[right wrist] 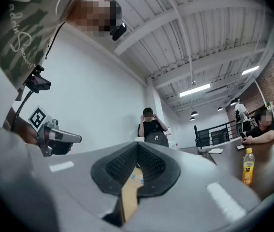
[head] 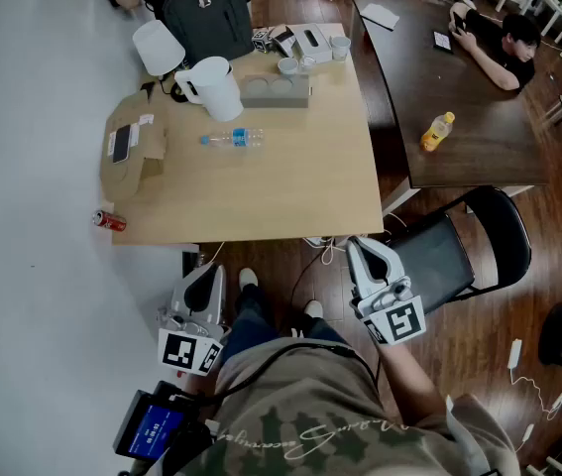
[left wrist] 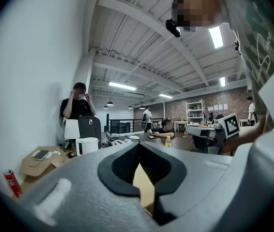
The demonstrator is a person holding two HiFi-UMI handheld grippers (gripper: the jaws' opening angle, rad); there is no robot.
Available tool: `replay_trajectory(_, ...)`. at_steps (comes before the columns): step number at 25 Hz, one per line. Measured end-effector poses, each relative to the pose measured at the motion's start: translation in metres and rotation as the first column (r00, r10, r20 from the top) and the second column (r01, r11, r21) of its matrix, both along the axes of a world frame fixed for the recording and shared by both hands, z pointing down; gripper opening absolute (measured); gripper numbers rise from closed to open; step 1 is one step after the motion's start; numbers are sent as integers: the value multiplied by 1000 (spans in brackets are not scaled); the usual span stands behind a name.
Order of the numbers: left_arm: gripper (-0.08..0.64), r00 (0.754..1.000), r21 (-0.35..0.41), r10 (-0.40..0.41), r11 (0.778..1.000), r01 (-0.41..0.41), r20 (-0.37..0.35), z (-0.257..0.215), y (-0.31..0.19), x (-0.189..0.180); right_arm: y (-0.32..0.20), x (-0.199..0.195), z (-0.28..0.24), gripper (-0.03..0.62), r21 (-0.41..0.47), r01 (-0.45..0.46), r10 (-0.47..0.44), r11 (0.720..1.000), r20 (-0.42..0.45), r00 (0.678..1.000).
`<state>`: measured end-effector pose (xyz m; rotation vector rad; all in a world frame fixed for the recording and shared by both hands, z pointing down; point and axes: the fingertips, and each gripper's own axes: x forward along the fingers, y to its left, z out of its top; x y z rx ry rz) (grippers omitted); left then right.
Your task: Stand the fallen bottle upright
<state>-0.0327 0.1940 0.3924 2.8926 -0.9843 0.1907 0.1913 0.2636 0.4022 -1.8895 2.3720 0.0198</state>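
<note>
A clear water bottle (head: 233, 138) with a blue label lies on its side near the middle of the light wooden table (head: 300, 186). Both grippers hang in front of the table's near edge, well short of the bottle. My left gripper (head: 206, 272) is at the lower left, with its jaws together and nothing between them. At the lower right, my right gripper (head: 365, 250) is also shut and empty. In the left gripper view the left gripper (left wrist: 137, 148) points level over the table. In the right gripper view a speck of blue shows through the right gripper (right wrist: 137, 150).
A white kettle (head: 216, 87), a grey tray (head: 276, 90), cups and a white lampshade (head: 158, 48) stand behind the bottle. A cardboard box (head: 134, 152) and a red can (head: 109, 220) are at the left. A black chair (head: 459, 251) stands at the right, and a yellow bottle (head: 437, 132) on the dark table.
</note>
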Motion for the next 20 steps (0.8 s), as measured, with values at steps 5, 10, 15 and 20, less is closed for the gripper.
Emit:
replay_trajectory(5, 3, 999, 21, -6, 1000, 6, -32, 2, -31, 2, -30, -2, 10, 5, -22, 16, -17, 1000, -18, 1000)
replay_trajectory(10, 3, 998, -11, 10, 1000, -11, -59, 20, -75, 3, -68, -24, 12, 5, -37, 37, -38, 999, -29, 999)
replay_trajectory(15, 2, 995, -9, 46, 999, -47, -93, 18, -144, 7, -137, -37, 9, 5, -72, 41, -45, 997, -63, 997)
replay_trajectory(20, 2, 989, -2, 67, 998, -68, -135, 16, -229, -7, -219, -30, -15, 5, -13, -73, 72, 997, -69, 995)
